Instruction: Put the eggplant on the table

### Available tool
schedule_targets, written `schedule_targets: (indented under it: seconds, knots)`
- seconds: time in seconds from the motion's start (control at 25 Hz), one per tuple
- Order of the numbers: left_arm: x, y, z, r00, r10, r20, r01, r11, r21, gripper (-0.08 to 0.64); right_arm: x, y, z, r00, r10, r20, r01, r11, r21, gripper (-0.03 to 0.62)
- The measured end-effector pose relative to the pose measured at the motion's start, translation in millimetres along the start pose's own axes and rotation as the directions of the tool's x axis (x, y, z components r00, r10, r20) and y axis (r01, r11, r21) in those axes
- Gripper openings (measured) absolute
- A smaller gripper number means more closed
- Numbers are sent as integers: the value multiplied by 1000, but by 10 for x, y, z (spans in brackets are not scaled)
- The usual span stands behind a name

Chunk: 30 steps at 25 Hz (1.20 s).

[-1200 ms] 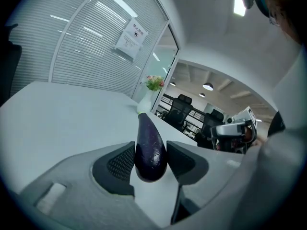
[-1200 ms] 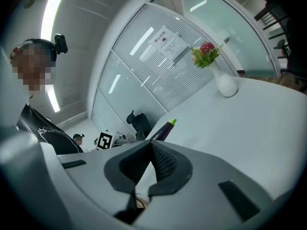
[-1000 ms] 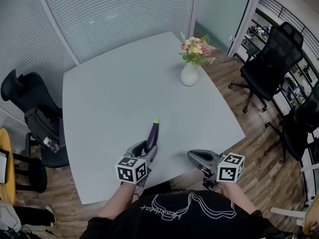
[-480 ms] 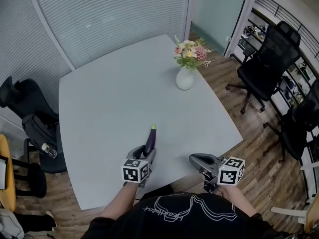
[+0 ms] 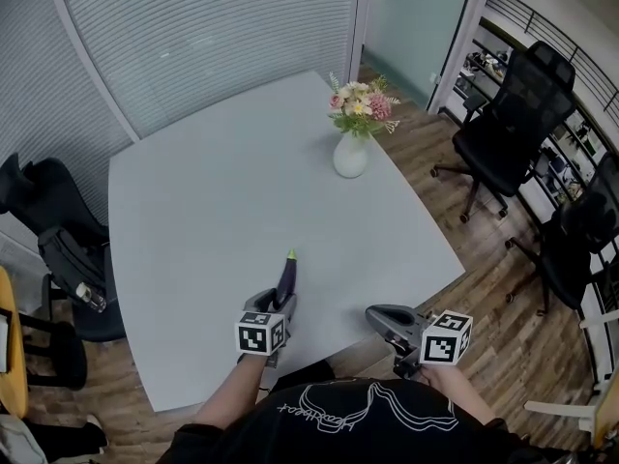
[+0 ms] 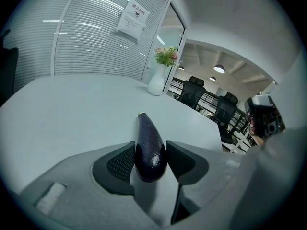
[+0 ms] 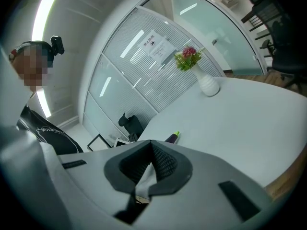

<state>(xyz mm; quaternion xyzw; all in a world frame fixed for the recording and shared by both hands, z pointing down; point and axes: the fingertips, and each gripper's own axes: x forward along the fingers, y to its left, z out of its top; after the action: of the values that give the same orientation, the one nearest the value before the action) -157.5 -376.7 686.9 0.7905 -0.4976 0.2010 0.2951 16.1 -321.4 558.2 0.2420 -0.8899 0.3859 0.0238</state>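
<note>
The left tool (image 5: 282,300) is closed on the thick end of a long, dark purple eggplant (image 5: 287,275). In the left gripper view both black ribbed pads (image 6: 122,161) press on the sides of the eggplant (image 6: 146,131), so the jaws of the left tool (image 6: 150,147) stand quite apart, as wide as the vegetable. The eggplant points away from the person, its small green tip toward the far side. It is held low above the near part of the pale grey tabletop (image 5: 213,201), a little left of the middle (whether the tip touches the surface, I cannot tell).

The right tool (image 5: 375,314) is at the near right edge of the tabletop, apart from the left one. In the right gripper view the jaws of the right tool (image 7: 151,145) are together at the tips, with nothing between them.

At the far right of the tabletop stands a round white vase (image 5: 350,156) with pink and yellow flowers (image 5: 356,102). Black office chairs (image 5: 505,129) stand on the wooden floor (image 5: 484,259) at the right, and one more black chair (image 5: 44,206) stands at the left.
</note>
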Motion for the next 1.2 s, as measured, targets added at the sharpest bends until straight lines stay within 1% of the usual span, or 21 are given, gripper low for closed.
schedule_targets:
  seconds: [0.16,0.36,0.64,0.8,1.08,1.2]
  knots:
    - [14,19,-35,1000,-5,-1,5,999,-33,212,5,4,-63,1000,4,-1,-4,1000,7,9]
    - [20,35,-131,1000,13,-28,-14,999,-39,212,-52,13,-146,1000,-4,-2,4,1000,23,9]
    - [40,44,-189,998,45,-43,-46,999,-16,212,-140,-12,-169,1000,-12,11,11,1000,29,9]
    - [46,25,-190,998,50,-41,-49,999,23,212,-169,-2,-188,1000,-2,23,1,999,41,9]
    - [-5,10,-197,998,62,-23,-61,997,42,268,-289,-6,-248,1000,-20,21,19,999,45,9]
    - [-88,0,-166,997,78,-1,-77,996,50,282,-354,23,-228,999,-17,30,16,999,37,9]
